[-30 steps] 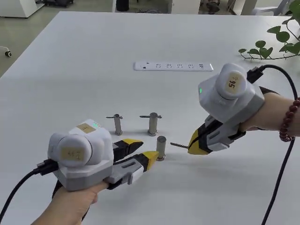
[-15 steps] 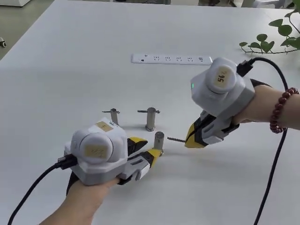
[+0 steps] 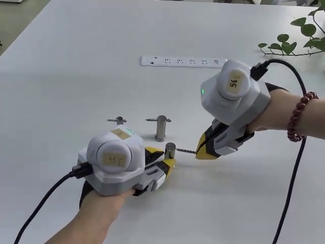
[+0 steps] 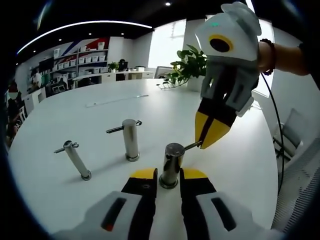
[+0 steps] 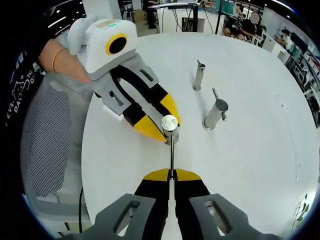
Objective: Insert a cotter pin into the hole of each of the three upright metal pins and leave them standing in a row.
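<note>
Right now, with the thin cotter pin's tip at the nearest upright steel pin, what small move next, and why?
Probably ease the right gripper forward to push the thin metal cotter pin in. Its tip is at the upper side of the nearest upright steel pin, whose base the left gripper holds.

Left pin and middle pin stand behind the front pin, power strip beyond.

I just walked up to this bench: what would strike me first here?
At centre front, the right gripper holds a cotter pin against the near metal pin, whose base the left gripper clasps in its jaws. Behind stand two more metal pins, already crossed by cotter pins.
</note>
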